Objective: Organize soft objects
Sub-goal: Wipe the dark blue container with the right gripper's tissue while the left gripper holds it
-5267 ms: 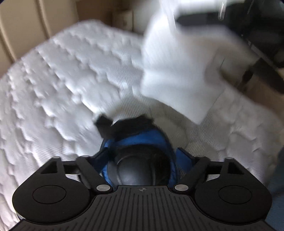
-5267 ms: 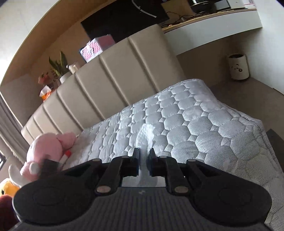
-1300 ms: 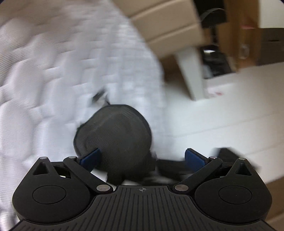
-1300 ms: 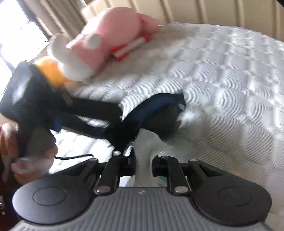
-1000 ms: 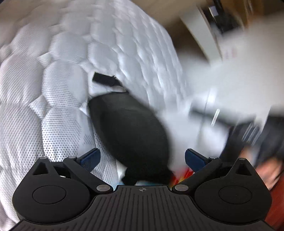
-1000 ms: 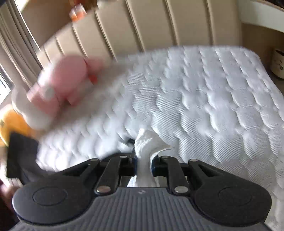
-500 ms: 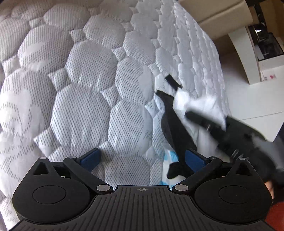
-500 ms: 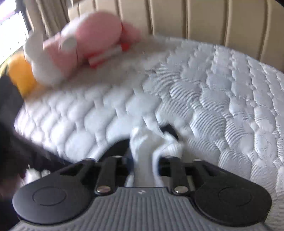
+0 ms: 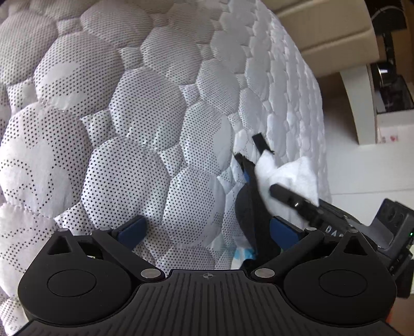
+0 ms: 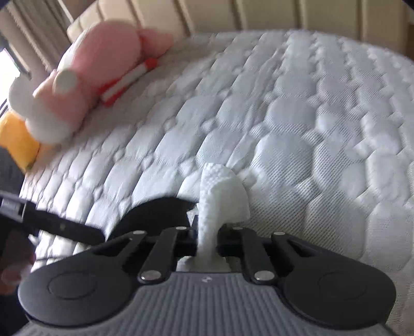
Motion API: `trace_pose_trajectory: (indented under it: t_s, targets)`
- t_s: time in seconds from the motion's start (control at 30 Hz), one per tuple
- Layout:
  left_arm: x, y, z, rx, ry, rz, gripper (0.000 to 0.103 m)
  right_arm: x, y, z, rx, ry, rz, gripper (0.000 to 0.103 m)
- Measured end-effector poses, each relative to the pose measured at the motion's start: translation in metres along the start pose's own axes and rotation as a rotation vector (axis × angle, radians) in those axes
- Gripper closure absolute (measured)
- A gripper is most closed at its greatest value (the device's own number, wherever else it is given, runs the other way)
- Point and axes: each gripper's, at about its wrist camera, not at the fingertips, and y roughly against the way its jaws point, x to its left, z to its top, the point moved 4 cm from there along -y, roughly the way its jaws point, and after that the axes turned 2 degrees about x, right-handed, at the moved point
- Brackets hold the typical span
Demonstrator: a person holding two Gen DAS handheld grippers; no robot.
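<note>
A black soft item with blue lining [image 9: 247, 204] lies on the white quilted mattress [image 9: 129, 108]. My left gripper [image 9: 207, 230] hovers open just above the mattress, the black item beside its right pad, nothing held. My right gripper [image 10: 207, 237] is shut on a white paper towel [image 10: 220, 193], which stands up between its fingers. In the left wrist view the right gripper [image 9: 282, 192] presses the towel [image 9: 292, 173] against the black item. The right wrist view shows the black item [image 10: 157, 214] just left of the towel, and a left gripper finger [image 10: 64, 228].
A pink plush toy [image 10: 98, 67] and a yellow plush [image 10: 18, 139] lie at the mattress's far left by the beige headboard [image 10: 258, 15]. A hand [image 10: 13, 274] shows at lower left. The mattress edge [image 9: 318, 116] drops to a white floor and a desk leg [image 9: 359, 103].
The left gripper, shut on the black item 5 s ago, has opened and let it go on the mattress. The right gripper has carried the towel down against it.
</note>
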Motion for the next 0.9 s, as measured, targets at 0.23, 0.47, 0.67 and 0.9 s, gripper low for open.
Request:
trace_pose_trajectory:
  t_s: [0.23,0.47,0.67,0.9]
  targets:
    - [-0.007,-0.004,-0.002,0.006,-0.048,0.015,0.000,0.020,0.007,0.006,-0.038,-0.083,0.191,0.091]
    - [-0.037,-0.018,-0.022,0.027,-0.352,0.168,0.000,0.043,-0.022,-0.014,0.029,0.104,0.045,0.089]
    - [-0.049,-0.024,-0.033,0.047,-0.461,0.168,0.000,0.023,-0.006,-0.022,0.009,0.035,-0.079,0.089]
    - [0.004,0.001,-0.010,-0.027,0.003,-0.062,0.000,0.085,0.012,-0.042,0.055,0.157,0.085,0.089]
